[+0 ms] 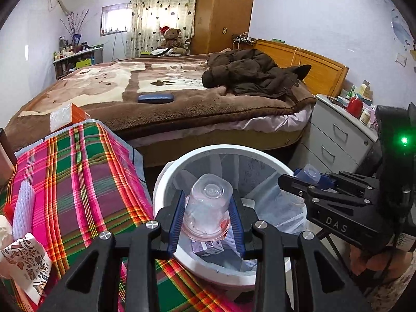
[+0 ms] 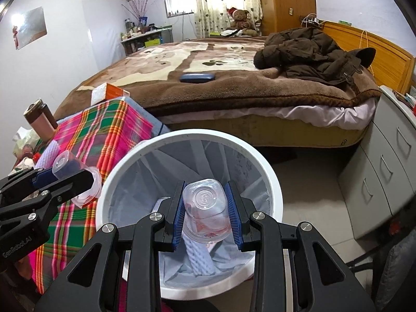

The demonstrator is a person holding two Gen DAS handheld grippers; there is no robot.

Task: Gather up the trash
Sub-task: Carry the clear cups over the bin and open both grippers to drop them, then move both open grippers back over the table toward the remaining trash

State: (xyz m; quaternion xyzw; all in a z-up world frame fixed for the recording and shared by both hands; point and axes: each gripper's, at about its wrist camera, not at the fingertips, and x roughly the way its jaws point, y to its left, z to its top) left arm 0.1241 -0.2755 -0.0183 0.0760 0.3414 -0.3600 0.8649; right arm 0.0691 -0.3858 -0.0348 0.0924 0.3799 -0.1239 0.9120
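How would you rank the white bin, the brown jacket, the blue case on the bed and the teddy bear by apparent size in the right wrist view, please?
1. white bin, though it is nearest the camera
2. brown jacket
3. and 4. blue case and teddy bear: too alike to rank, and the bear sits farther off

White bin (image 2: 273,182) with pale grey-blue liner (image 2: 234,171). Clear plastic cup (image 1: 208,205) with pink-red residue at the rim, clamped between blue pads (image 1: 174,223) of black left gripper (image 1: 206,223). Second clear cup (image 2: 205,208), red-smeared inside, between blue pads of black right gripper (image 2: 205,215). Plaid cloth (image 1: 85,182) in pink, green, orange and yellow. White foam netting (image 2: 200,257) in the bin. Brown blanket (image 1: 156,83) with cream panels and dark paw prints. Dark brown jacket (image 1: 249,72). Navy case (image 1: 155,98). Orange-and-white box (image 2: 109,92). Grey drawers (image 2: 384,171). Cream curtain (image 2: 223,2) with dark hearts.
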